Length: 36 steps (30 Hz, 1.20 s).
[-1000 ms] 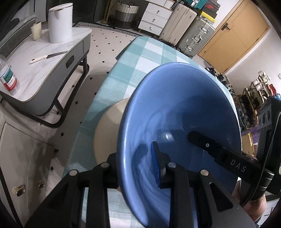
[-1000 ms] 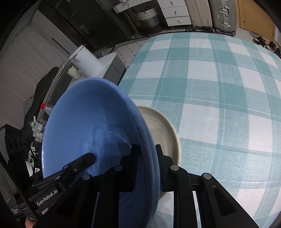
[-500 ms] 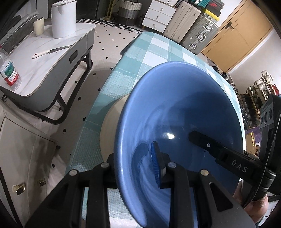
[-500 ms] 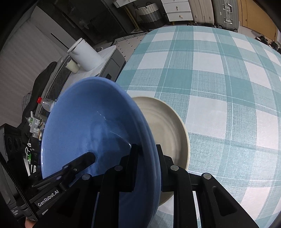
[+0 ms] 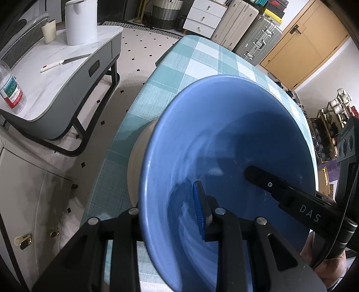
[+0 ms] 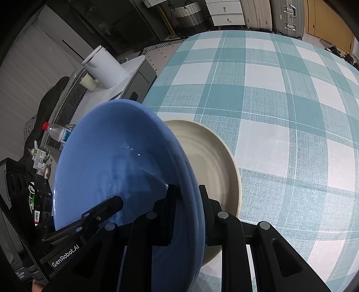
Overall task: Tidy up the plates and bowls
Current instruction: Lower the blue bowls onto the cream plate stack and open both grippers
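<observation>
A teal and white checked tablecloth covers the tabletop ahead of the hand-held gripper. To the left of the hand-held gripper stands a grey side table on black legs. On it are a tall white kettle, a small cream cup just beside the kettle, a knife lying flat, and a clear water bottle with a red and green label at the near corner. The floor is pale tile with small black diamonds. Far ahead are a white drawer chest, grey suitcases, a woven basket and a wooden door. To the right, a rack of cups stands by the wall.
</observation>
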Tool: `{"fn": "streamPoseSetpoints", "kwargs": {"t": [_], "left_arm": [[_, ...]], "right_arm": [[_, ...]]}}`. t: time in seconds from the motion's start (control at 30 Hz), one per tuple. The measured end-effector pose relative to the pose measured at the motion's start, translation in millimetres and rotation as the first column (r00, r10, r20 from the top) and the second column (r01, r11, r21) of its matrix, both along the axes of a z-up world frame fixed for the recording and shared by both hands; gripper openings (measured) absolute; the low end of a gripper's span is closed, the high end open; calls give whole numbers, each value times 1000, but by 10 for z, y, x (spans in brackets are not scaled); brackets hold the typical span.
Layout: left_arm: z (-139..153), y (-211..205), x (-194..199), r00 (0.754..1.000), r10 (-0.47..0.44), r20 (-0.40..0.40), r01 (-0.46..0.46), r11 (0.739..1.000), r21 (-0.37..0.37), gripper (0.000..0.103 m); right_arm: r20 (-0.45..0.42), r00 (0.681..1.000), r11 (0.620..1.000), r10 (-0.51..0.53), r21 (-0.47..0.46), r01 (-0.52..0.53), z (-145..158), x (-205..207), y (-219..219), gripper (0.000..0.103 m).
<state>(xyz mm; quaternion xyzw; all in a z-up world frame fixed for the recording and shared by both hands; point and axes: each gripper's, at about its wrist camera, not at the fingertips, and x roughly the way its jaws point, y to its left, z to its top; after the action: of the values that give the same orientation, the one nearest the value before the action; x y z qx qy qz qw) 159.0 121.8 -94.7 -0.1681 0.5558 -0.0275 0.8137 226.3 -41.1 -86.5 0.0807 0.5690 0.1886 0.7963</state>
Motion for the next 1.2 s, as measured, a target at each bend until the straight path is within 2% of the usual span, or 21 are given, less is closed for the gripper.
{"fn": "streamPoseSetpoints", "kwargs": {"t": [0.13,0.3,0.4,0.47,0.57,0.77,0.87,1.13,1.2], "left_arm": [[-17,2,4,1000,-4,1,4,1000,1,29],[-47,0,0,1000,-19,-7,19,1000,-23,41],[-25,12,-7,1000,-9,0,9,1000,-23,41],[7,18,-9,1000,-5,11,5,1000,-14,43],[42,34,-17,1000,6,23,-6,1000,3,53],[104,75,-60,999,29,40,-32,997,70,53],[173,97,-113,997,47,68,-52,995,87,53],[488,25,-353,977,63,204,-93,985,143,57],[569,-28,-423,968,58,245,-101,981,165,72]], "right_arm": [[6,1000,1000,2,-12,-2,9,-2,19,19],[28,1000,1000,10,-28,-10,7,1,52,19],[23,1000,1000,6,-21,-6,-5,8,40,19],[29,1000,1000,7,-26,-6,-2,5,44,19],[46,999,999,8,-38,-6,16,-19,53,19],[107,994,1000,-6,-30,9,149,-95,-4,27],[147,989,1000,-8,-29,12,240,-147,-46,36],[274,960,998,-57,10,57,493,-385,-251,36],[311,949,998,-57,15,56,567,-463,-292,37]]}}
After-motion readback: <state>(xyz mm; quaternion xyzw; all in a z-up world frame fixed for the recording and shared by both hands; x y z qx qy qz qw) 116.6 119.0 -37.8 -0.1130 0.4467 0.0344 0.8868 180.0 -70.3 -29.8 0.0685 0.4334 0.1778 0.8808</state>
